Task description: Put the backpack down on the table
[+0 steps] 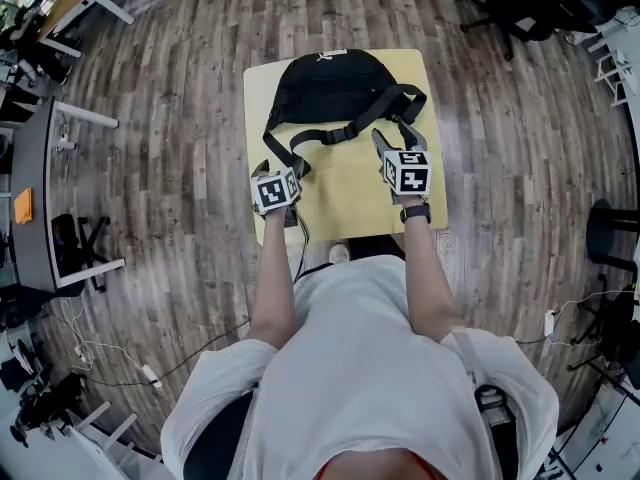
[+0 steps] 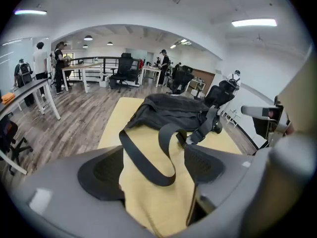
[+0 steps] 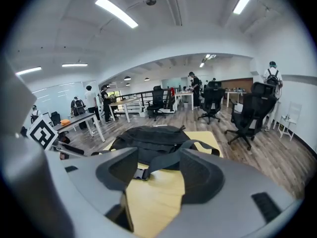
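My left claw (image 1: 280,171) is wide open and holds nothing. A loop of the black strap (image 1: 335,134) lies on the table just in front of it, and I think it does not touch the pads. The black backpack (image 1: 330,86) sits flat on the far half of the yellow table (image 1: 350,213), straight ahead of both my claws. Its long side runs from left to right. My right claw (image 1: 398,143) is open and empty too, close to the strap's other end. Both claws look about as near to the bag. I think the bag is already down. I count one backpack, one table and two claws.
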`<state>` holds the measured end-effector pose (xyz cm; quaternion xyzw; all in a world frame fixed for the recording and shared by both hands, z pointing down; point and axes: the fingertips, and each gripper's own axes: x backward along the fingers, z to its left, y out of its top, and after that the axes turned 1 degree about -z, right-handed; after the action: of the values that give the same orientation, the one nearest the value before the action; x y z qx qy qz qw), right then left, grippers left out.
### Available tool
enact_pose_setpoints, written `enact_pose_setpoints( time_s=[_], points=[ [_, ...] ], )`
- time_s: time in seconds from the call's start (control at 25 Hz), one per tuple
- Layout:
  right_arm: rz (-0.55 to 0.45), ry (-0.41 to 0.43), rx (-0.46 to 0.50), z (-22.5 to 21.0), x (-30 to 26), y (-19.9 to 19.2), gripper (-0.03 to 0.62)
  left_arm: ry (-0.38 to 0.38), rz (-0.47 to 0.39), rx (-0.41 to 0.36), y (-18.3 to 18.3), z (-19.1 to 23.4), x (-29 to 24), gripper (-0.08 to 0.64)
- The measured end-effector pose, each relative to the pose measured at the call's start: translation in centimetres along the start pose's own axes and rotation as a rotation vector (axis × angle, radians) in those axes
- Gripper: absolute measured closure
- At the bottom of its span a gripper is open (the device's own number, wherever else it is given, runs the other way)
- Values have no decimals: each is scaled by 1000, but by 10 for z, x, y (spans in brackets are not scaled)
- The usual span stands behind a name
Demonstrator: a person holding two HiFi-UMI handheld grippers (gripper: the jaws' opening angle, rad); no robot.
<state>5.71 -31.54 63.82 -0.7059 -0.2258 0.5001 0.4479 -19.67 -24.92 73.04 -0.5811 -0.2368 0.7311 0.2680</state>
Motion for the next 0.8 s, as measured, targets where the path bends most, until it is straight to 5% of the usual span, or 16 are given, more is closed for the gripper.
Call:
enact_pose_setpoints(
  time_s=[0.44,0.8],
  points=[
    [-236,-34,103,49,73,81,342,-140,-379,-151,103,-74,101,198],
    [-445,-7,126,82,135,139,485,-160,-662,-223,161,-106,196,281]
  ],
)
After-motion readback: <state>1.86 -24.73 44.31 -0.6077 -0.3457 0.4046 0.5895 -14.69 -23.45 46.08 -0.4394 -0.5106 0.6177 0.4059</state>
